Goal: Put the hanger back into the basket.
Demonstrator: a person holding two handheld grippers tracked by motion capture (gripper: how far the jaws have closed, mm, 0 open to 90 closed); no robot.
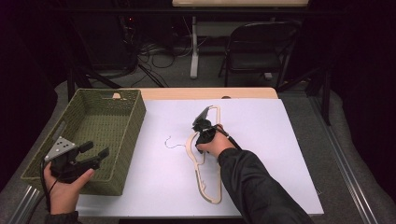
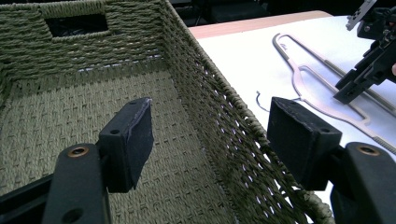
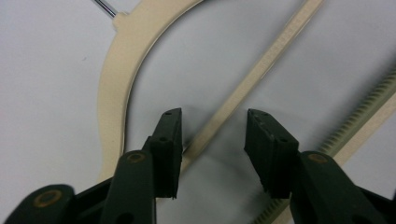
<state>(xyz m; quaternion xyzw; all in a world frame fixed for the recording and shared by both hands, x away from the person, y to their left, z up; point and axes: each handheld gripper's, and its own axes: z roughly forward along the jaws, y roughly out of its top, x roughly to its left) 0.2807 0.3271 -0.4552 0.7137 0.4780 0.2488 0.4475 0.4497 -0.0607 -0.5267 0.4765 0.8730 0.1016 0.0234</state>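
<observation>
At frame centre of the high view, right gripper (image 1: 204, 127) down over the cream hanger (image 1: 205, 184) lying flat on the white sheet (image 1: 271, 140), jaws part-open astride its thin bar (image 3: 243, 93), not yet pinching. Next, probably: closing squarely, then lifting. Lower left: left gripper (image 1: 95, 154) spread wide, empty, over the woven basket (image 1: 133, 116). Hook (image 1: 172, 142) faint, barely readable.

A dark long sleeve (image 1: 261, 186) is worn on the right arm, and a dark cuff is seen at the left wrist. The left gripper (image 1: 95, 153) is built of black plastic and topped by a grey three-cornered plate (image 1: 60, 148) dotted with small holes; a black cable is trailed from it. Its fingers (image 2: 133, 140) are faced with blocky black pads and pinned by brass-coloured rivets (one per arm). The right gripper (image 3: 212, 140) is made the same, with small screw holes along its pads.
</observation>
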